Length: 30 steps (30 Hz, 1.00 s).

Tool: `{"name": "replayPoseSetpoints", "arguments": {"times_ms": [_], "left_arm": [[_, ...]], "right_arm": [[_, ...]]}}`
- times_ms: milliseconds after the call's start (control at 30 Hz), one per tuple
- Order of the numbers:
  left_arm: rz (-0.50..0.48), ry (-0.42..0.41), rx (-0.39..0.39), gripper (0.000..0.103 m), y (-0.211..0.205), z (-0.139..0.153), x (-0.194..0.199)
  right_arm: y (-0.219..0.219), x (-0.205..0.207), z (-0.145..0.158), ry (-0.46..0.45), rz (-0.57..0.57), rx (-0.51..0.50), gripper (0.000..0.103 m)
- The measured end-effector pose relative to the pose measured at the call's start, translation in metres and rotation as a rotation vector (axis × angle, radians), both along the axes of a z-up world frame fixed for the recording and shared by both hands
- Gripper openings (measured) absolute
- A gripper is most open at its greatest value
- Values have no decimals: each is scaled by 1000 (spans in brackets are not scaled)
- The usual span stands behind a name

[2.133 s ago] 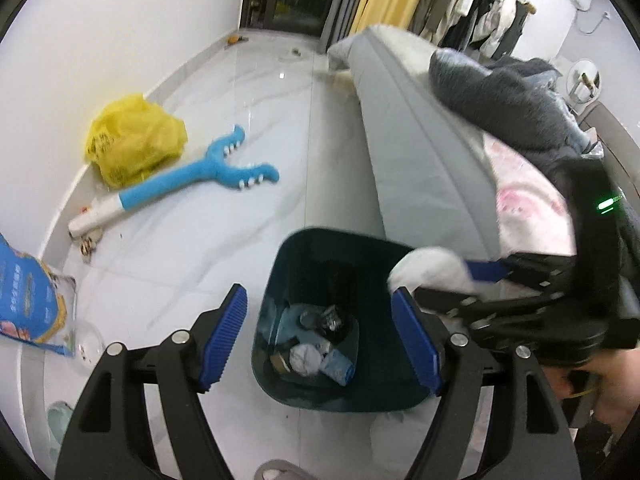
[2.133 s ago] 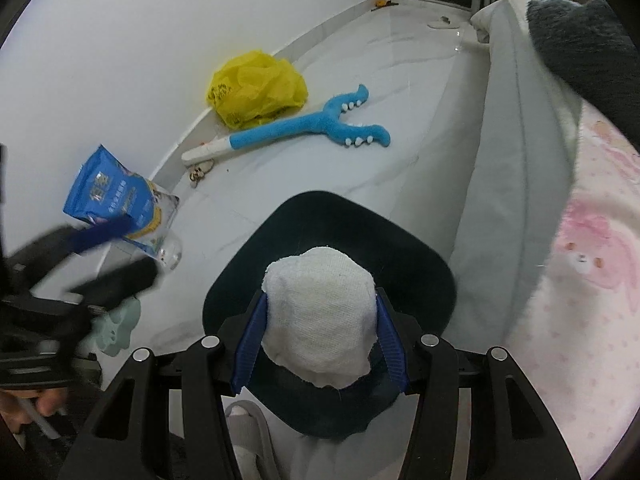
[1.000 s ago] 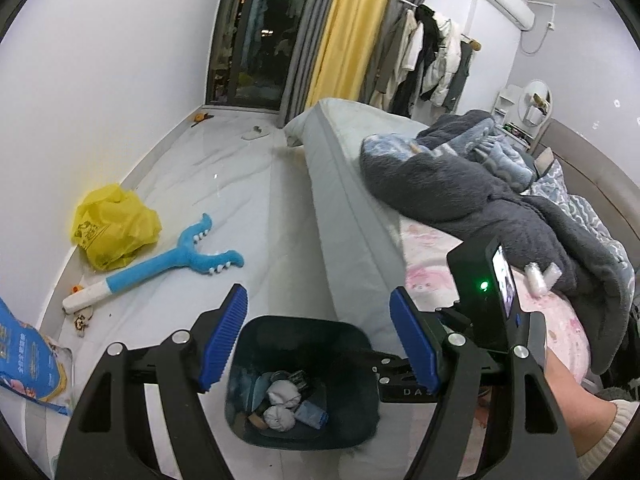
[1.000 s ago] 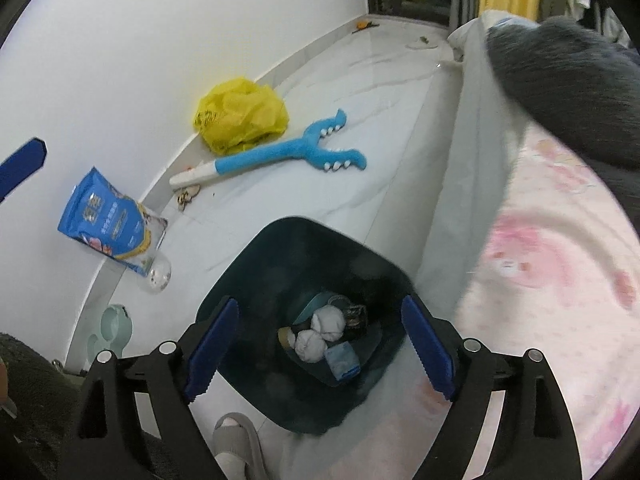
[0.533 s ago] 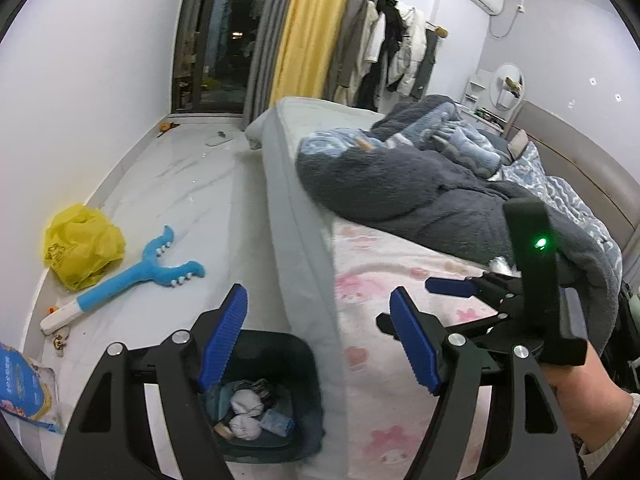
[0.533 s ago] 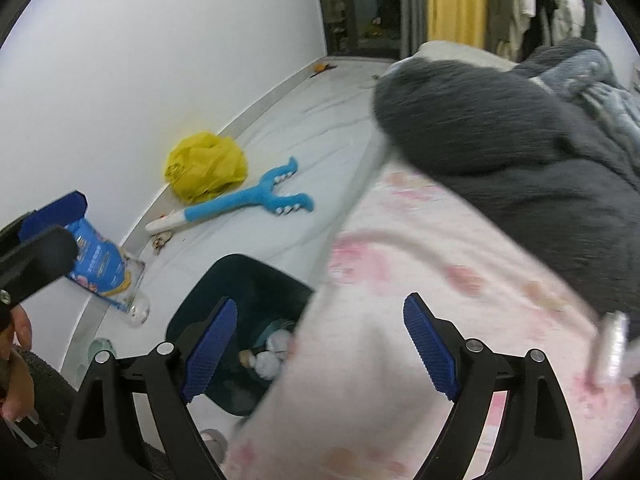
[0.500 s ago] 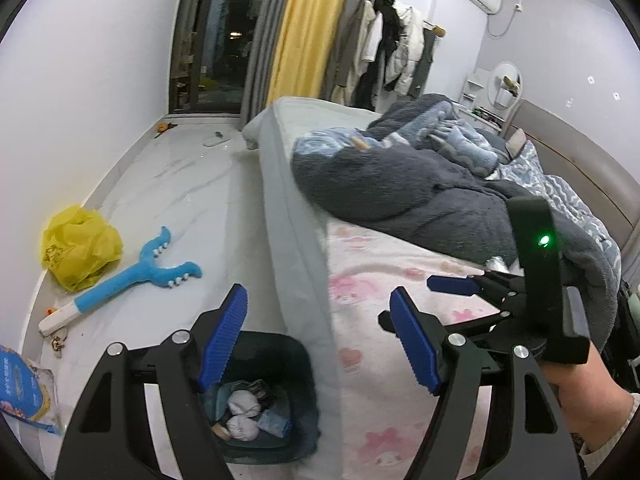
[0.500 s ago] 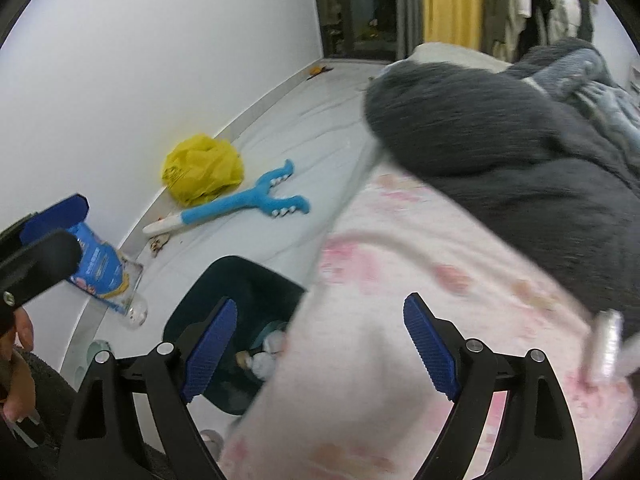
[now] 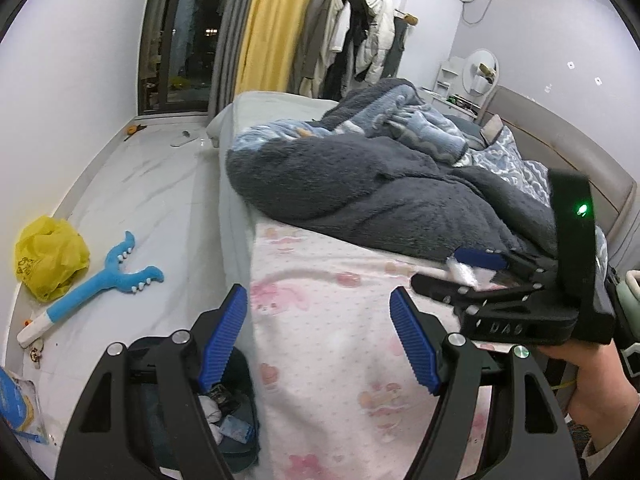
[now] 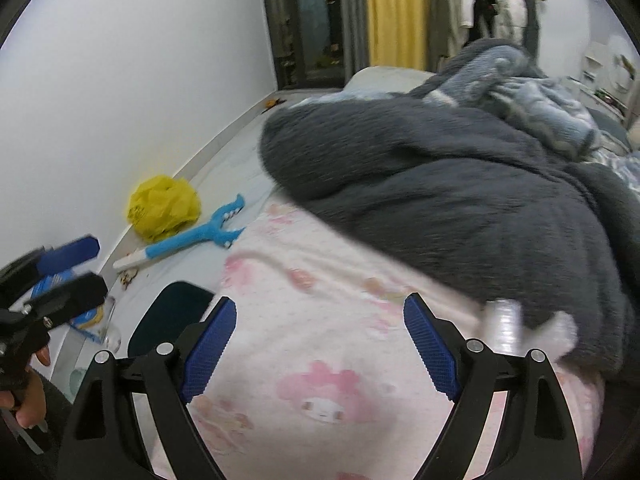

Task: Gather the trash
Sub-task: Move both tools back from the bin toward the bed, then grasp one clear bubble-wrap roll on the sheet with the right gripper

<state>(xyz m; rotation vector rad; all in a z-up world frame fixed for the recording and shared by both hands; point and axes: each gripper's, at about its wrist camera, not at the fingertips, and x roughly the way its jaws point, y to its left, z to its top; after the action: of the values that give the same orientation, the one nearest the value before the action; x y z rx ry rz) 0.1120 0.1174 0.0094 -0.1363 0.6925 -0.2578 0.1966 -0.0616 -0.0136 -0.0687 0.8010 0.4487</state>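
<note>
A dark teal trash bin [image 9: 240, 436] stands on the floor beside the bed, with white wads and wrappers inside; its rim also shows in the right wrist view [image 10: 168, 312]. My left gripper [image 9: 320, 338] is open and empty above the bed's edge. My right gripper [image 10: 318, 346] is open and empty over the pink sheet [image 10: 320, 320]; it also shows in the left wrist view [image 9: 460, 270]. A white crinkled wrapper [image 10: 505, 326] and a white wad [image 10: 562, 334] lie on the sheet by the grey blanket [image 10: 460, 184], right of my right gripper.
On the floor lie a yellow plastic bag [image 9: 48, 258], a blue plush claw toy [image 9: 100, 284] and a blue snack bag [image 9: 14, 408] by the wall. The bed carries a heap of grey and blue blankets [image 9: 380, 184]. Clothes hang at the back.
My right gripper dropped the white wad into the bin and opened. Both grippers then rose and swung right from the bin to over the bed.
</note>
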Motion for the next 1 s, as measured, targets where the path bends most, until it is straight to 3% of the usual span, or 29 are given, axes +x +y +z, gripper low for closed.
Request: {"name": "replayPoseSetpoints", "arguments": {"times_ms": [700,1000], "left_arm": [[-87,19,20,77,-59,-10,12],[-110,26,27,79,-76,-17,19]], "right_arm": [[-103,2,6,-73,-175,-21,87],[-134,10,-10,-49,-226,8,87]]}}
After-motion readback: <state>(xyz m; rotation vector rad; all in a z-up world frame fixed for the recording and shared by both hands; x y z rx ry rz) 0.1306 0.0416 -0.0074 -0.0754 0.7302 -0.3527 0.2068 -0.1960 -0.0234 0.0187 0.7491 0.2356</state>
